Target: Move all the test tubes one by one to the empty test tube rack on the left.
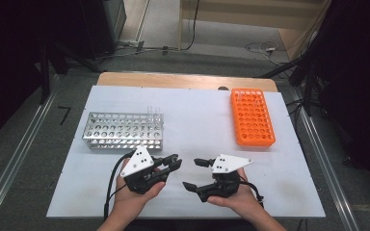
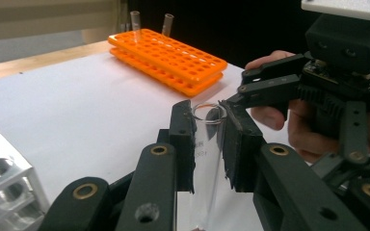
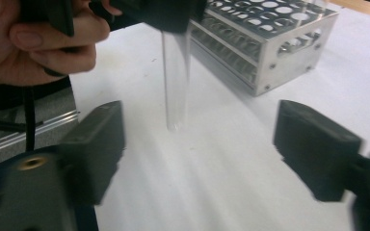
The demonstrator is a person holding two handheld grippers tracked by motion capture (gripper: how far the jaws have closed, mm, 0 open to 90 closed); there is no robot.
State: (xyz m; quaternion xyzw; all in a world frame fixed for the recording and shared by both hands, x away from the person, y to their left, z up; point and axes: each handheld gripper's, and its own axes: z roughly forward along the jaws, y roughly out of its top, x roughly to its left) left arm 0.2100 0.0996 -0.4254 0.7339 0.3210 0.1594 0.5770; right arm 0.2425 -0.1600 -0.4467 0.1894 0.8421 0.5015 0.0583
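The table [image 1: 197, 130] was covered by a white sheet, with a metal rack [image 1: 123, 131] set at its left and an orange rack [image 1: 252, 117] at its right, well apart from each other. Two clear tubes [image 2: 151, 23] were seen standing at the far end of the orange rack. Near the front edge, the left hand-held gripper [image 1: 172, 162] and the right hand-held gripper [image 1: 192, 174] were held close together, facing one another. The left hand-held gripper [image 2: 207, 144] was closed around a clear glass tube [image 2: 207, 163], which was gripped near its open rim and held upright above the sheet. The right hand-held gripper [image 3: 197, 144] was spread wide, nothing being held between its jaws, and the tube [image 3: 176, 82] was seen hanging just beyond it.
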